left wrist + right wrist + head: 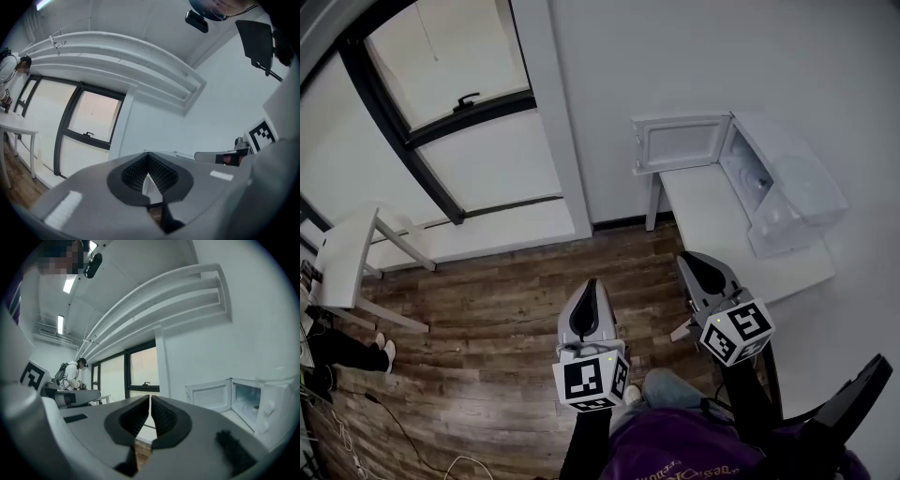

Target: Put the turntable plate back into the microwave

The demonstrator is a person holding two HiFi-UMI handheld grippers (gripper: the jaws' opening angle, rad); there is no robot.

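A white microwave stands on a white table against the wall, its door swung open to the left. In the right gripper view the microwave and its open door show at the right; I cannot make out a turntable plate. My left gripper is over the wooden floor, well short of the table, shut and empty. My right gripper is at the table's near edge, also shut with nothing in it. Both point level toward the wall, as the jaws of the left gripper and right gripper show.
A black-framed window fills the wall to the left. A white desk stands at far left, with a person's feet and cables near it. A person in white stands in the distance. A black stand rises at lower right.
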